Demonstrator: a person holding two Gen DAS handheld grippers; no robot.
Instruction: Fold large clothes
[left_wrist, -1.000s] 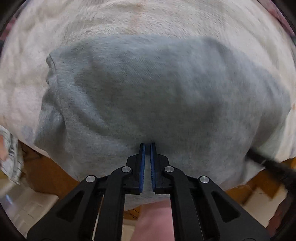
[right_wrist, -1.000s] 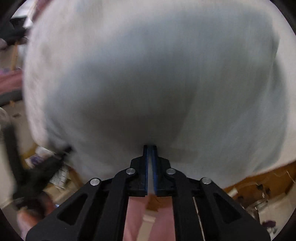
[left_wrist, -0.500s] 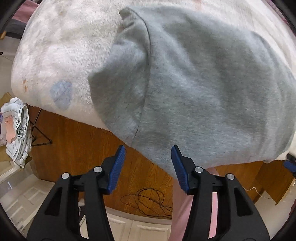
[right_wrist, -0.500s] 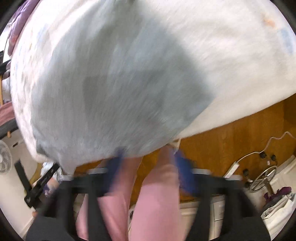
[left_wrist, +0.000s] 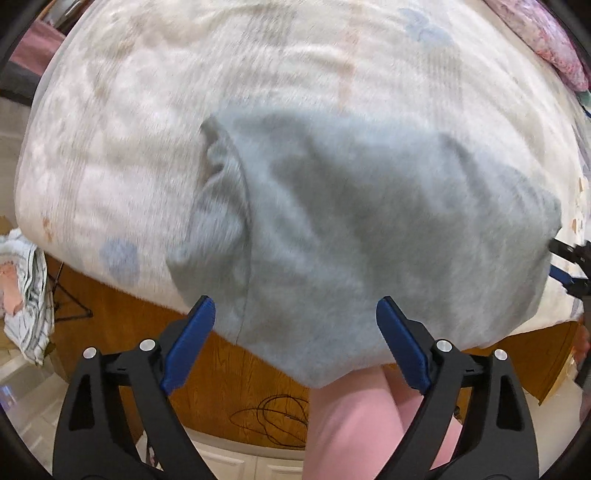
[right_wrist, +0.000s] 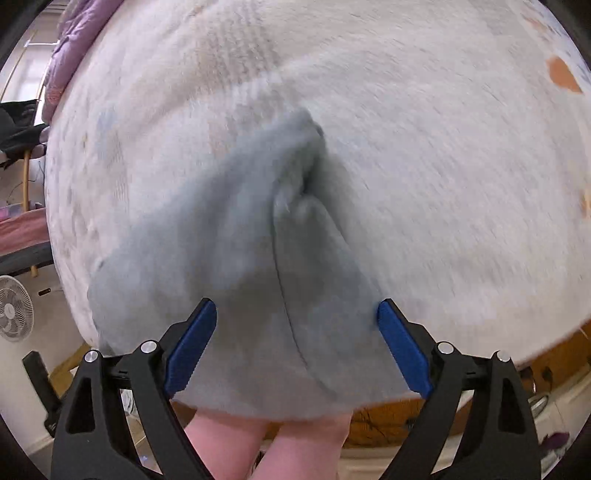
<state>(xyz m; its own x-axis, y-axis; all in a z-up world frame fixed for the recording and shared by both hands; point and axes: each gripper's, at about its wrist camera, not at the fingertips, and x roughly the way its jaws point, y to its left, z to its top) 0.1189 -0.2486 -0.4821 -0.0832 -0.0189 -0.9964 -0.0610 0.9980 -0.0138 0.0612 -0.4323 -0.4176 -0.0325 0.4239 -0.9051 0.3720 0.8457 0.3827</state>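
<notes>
The bed (left_wrist: 155, 122) carries a pale blanket (right_wrist: 443, 184). A grey garment (left_wrist: 369, 229) lies folded at its near edge, slightly overhanging. The left hand-held gripper (left_wrist: 295, 321) has just spread its jaws wide, holding nothing; the right hand-held gripper (right_wrist: 297, 321) has likewise just opened, empty, above the cloth.

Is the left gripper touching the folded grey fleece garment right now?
Apart. The left wrist view shows the left gripper with jaws just opened wide, nothing between the blue pads; the grey fleece garment lies below on the white blanket.
</notes>
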